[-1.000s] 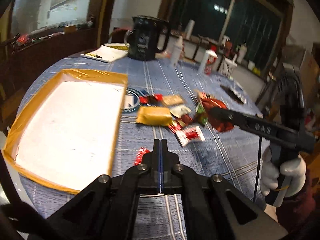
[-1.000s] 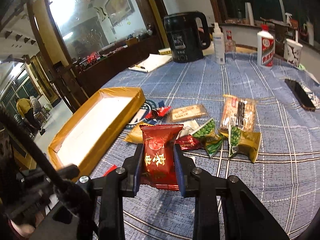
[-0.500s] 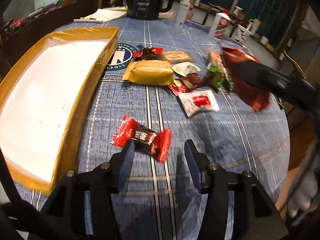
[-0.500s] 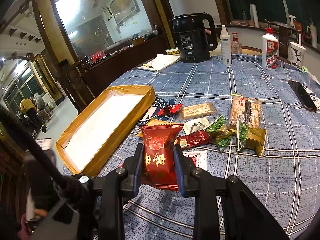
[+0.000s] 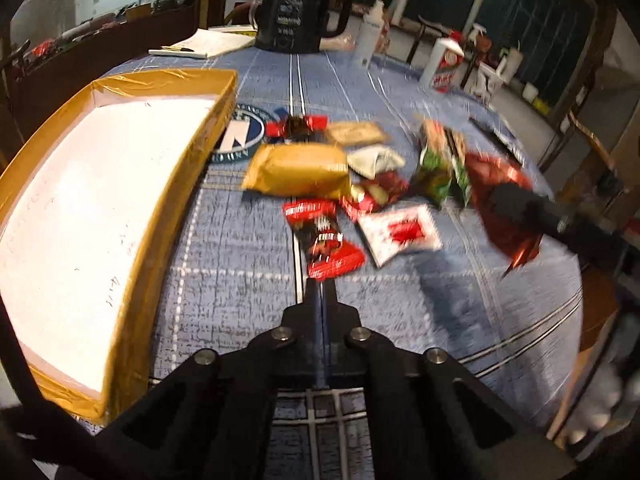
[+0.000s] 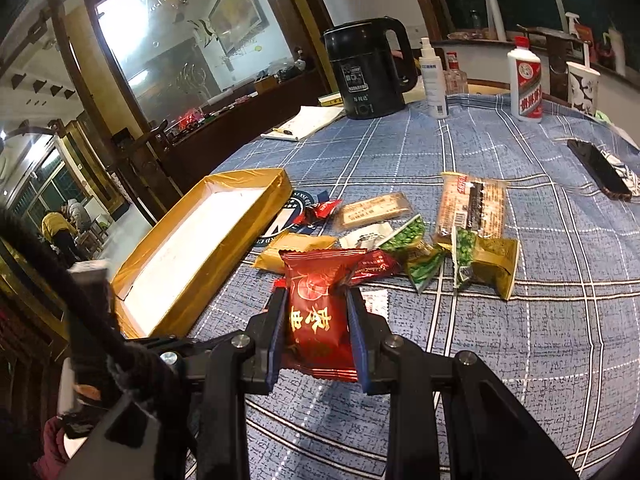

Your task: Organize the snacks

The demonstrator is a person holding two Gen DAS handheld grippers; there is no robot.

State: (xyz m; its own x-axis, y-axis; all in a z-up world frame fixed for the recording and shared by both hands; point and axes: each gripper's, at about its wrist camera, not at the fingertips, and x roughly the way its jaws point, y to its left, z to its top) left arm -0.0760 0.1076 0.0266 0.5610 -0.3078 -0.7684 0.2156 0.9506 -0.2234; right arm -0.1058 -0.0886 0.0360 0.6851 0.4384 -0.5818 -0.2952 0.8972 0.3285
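Tray (image 5: 104, 184) sits just left of both grippers: left gripper (image 5: 321, 288) pinches candy (image 5: 322, 236) lengthwise, right gripper (image 6: 316, 320) clamps red pouch (image 6: 318, 308).

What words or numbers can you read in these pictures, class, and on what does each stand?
"101": black kettle.
"贵州茅台酒", with some doubt: white bottle.
Yellow characters on the red pack in the right tool: unsure.
Round logo, other wrappers, notepad: too small or blurred.
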